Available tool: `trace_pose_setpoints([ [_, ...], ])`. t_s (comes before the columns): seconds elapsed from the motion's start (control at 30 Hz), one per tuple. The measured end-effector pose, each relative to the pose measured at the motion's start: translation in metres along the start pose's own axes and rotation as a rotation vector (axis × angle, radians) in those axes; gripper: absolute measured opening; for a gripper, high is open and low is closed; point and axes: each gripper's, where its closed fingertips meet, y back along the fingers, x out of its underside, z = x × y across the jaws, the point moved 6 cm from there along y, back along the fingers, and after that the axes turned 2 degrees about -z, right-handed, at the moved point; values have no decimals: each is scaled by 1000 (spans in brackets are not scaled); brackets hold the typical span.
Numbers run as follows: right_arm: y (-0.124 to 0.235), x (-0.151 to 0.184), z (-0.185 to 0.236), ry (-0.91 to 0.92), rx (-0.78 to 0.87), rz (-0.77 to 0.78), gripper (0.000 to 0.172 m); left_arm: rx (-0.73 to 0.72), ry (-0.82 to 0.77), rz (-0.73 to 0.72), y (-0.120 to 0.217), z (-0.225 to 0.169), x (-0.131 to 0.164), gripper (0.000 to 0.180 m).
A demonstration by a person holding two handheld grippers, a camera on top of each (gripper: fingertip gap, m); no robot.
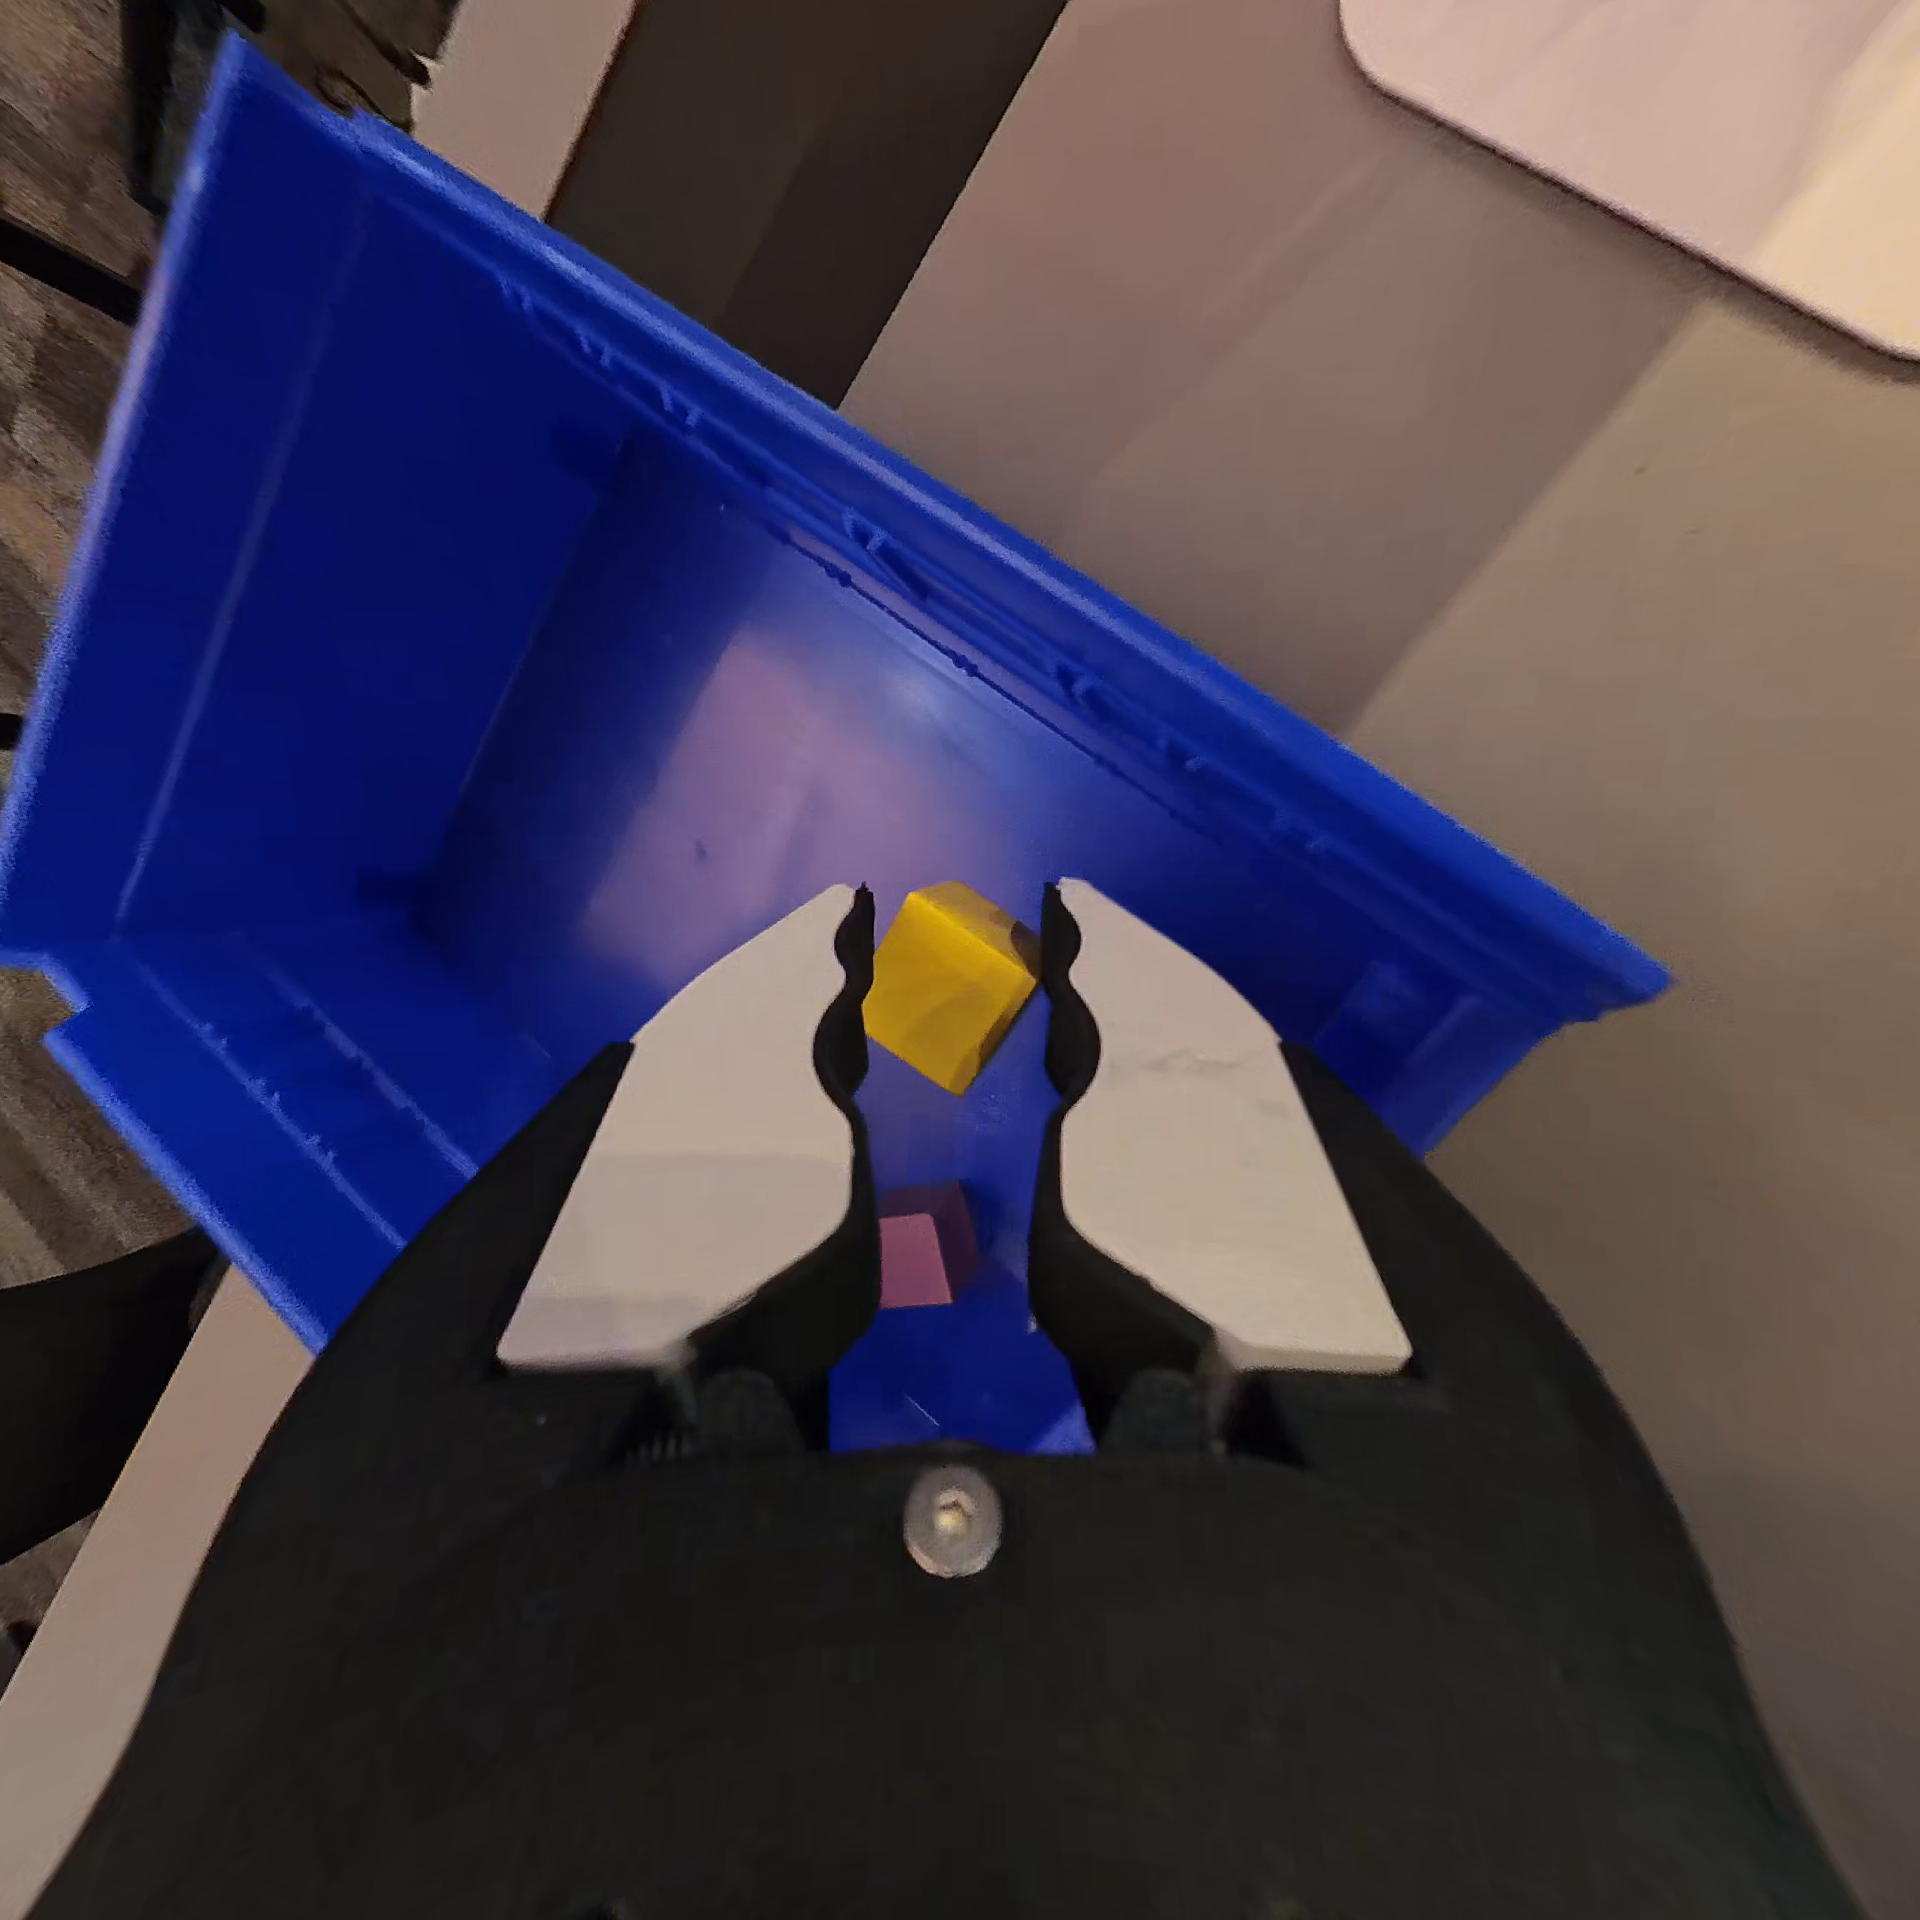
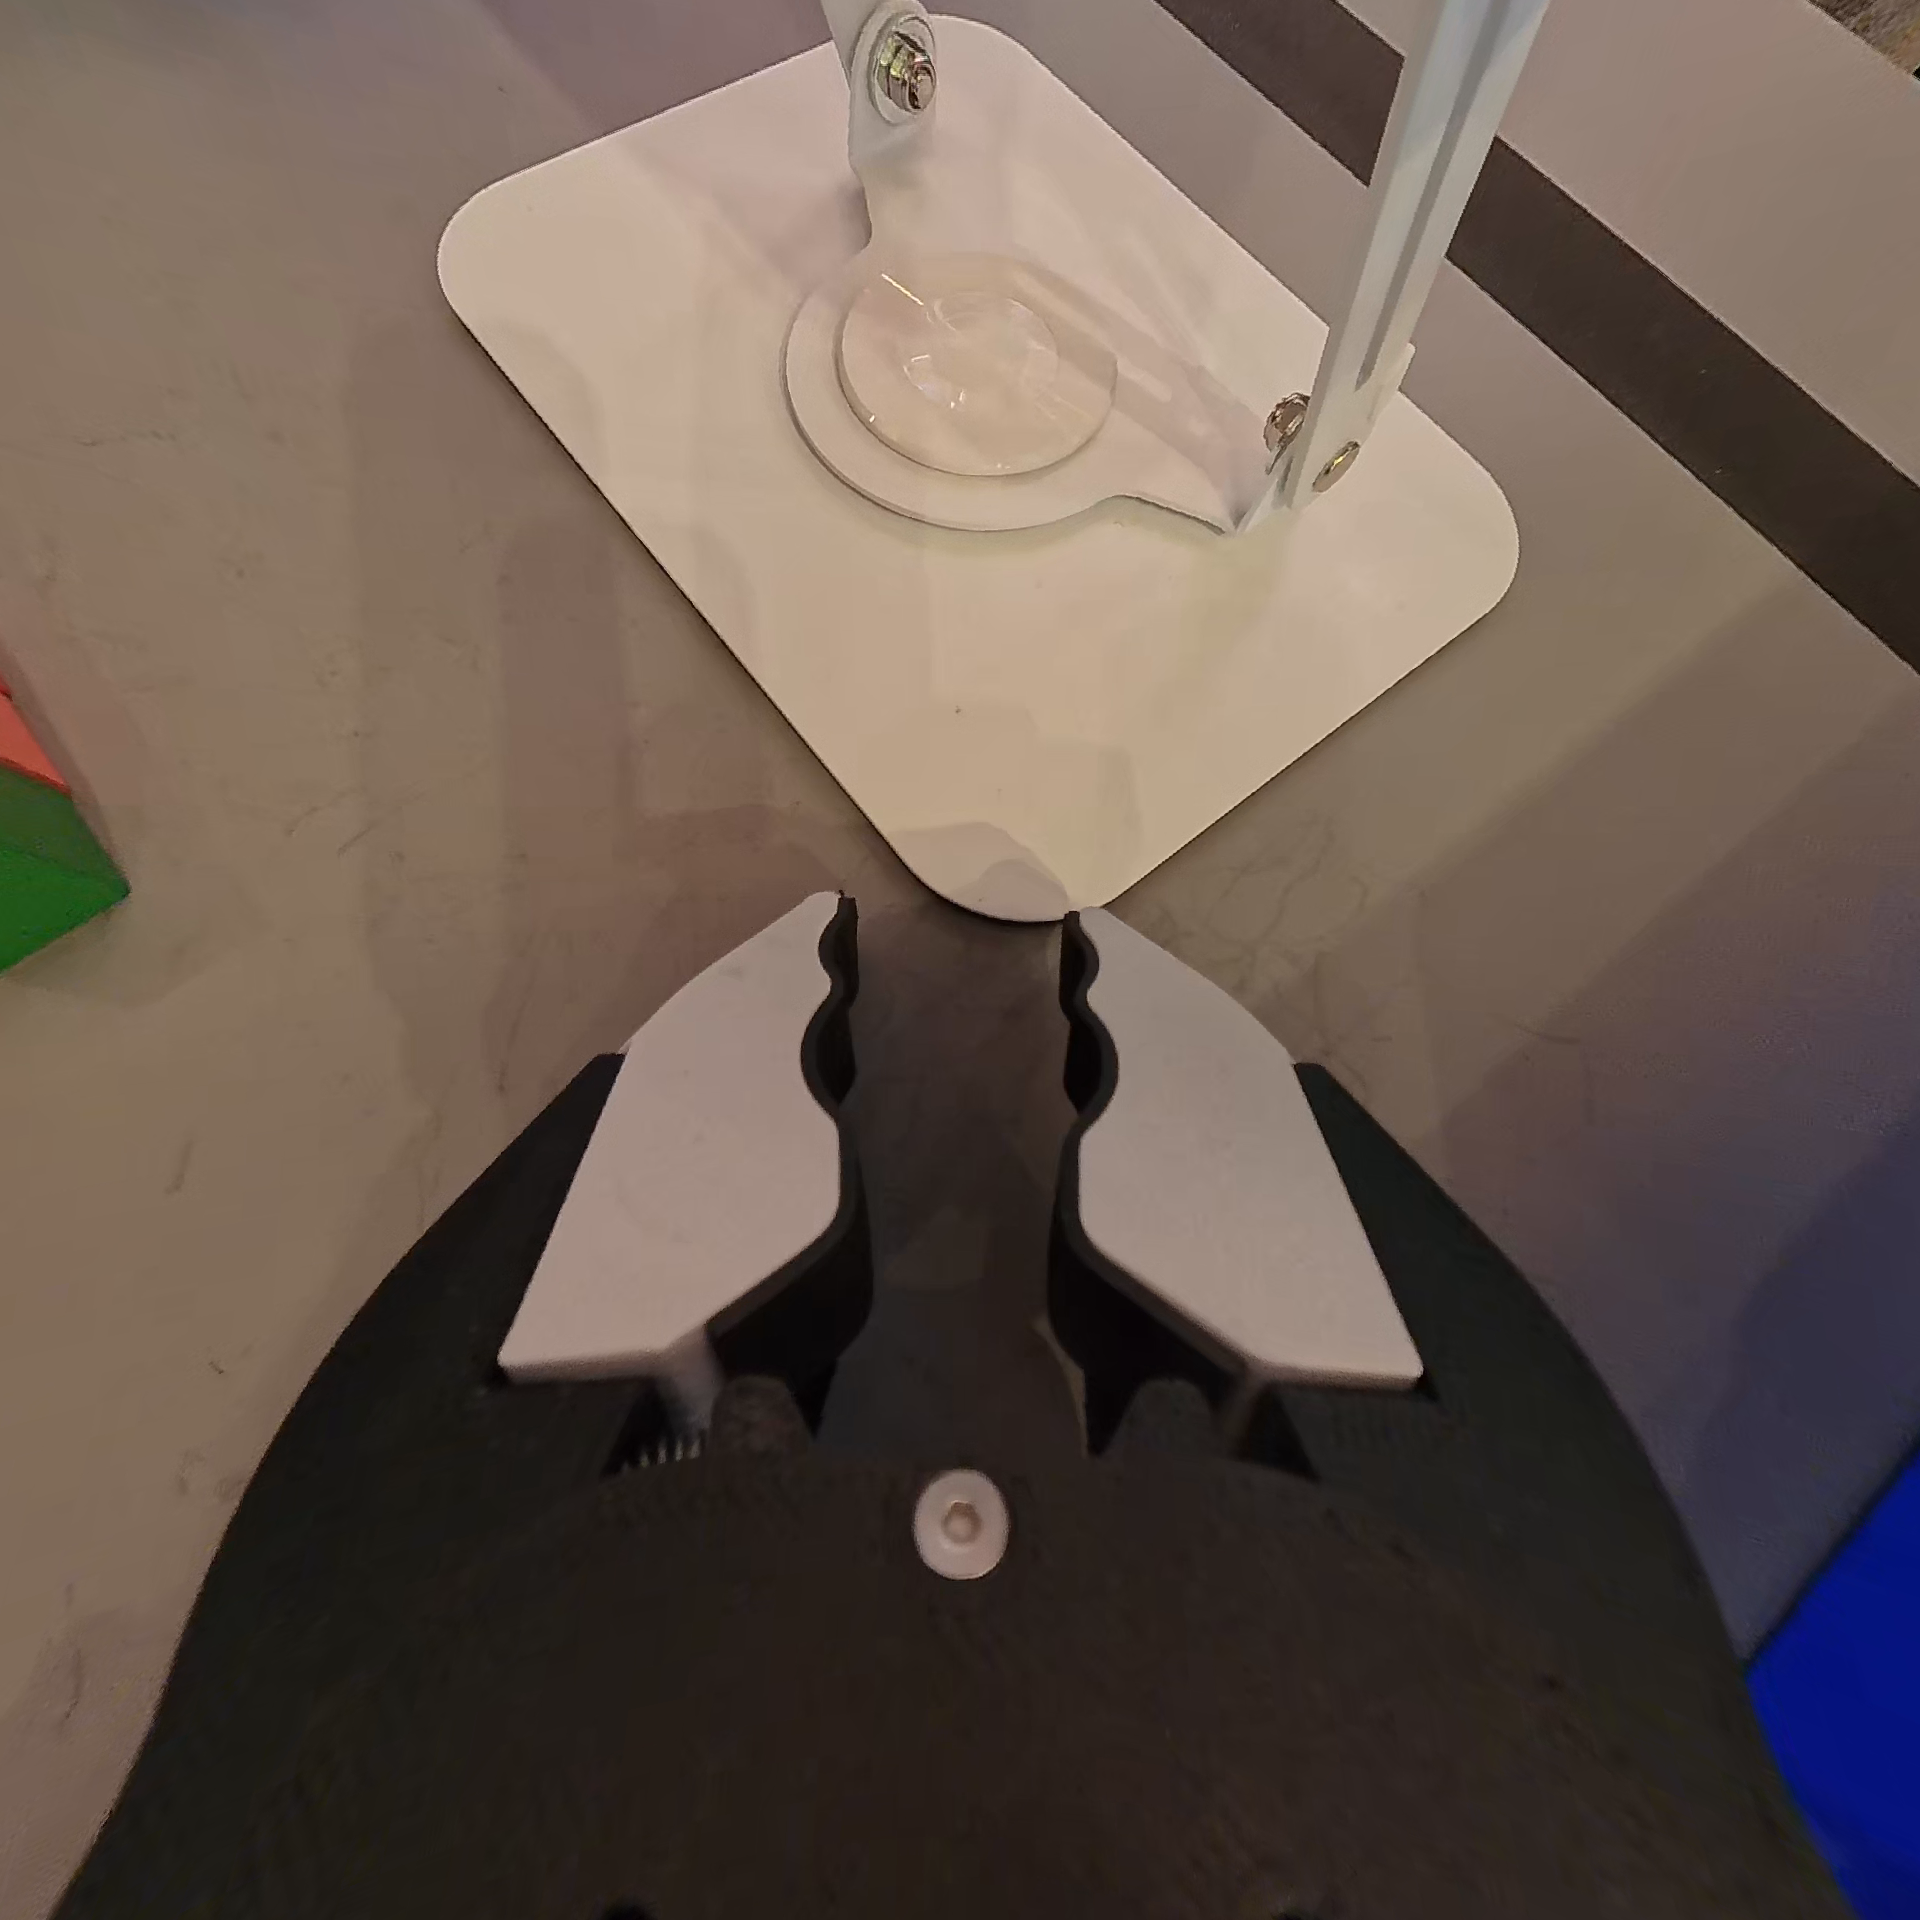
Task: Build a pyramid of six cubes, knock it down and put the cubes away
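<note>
Cubes could bounce out: yellow cube (image 1: 951, 982) sits between the left tool's (image 1: 954, 904) fingers above the blue bin (image 1: 312, 623), grip uncertain, while the right tool (image 2: 956, 914) hangs released over the desk (image 2: 312, 520).

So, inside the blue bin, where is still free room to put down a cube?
The blue bin has a bare floor across its far half, bordered by the end wall and long rim. Near the left gripper it is crowded: a yellow cube and a purple cube sit there.
</note>
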Motion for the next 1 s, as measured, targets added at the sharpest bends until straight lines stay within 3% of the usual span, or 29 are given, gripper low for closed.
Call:
trace_pose_setpoints([
  [0.4,0,0,0,4,3,2,37,-19,3,-139,51,-61,-14,29],
  [1.0,-1,0,1,14,5,10,37,124,-51,-314,62,-178,-62,28],
])
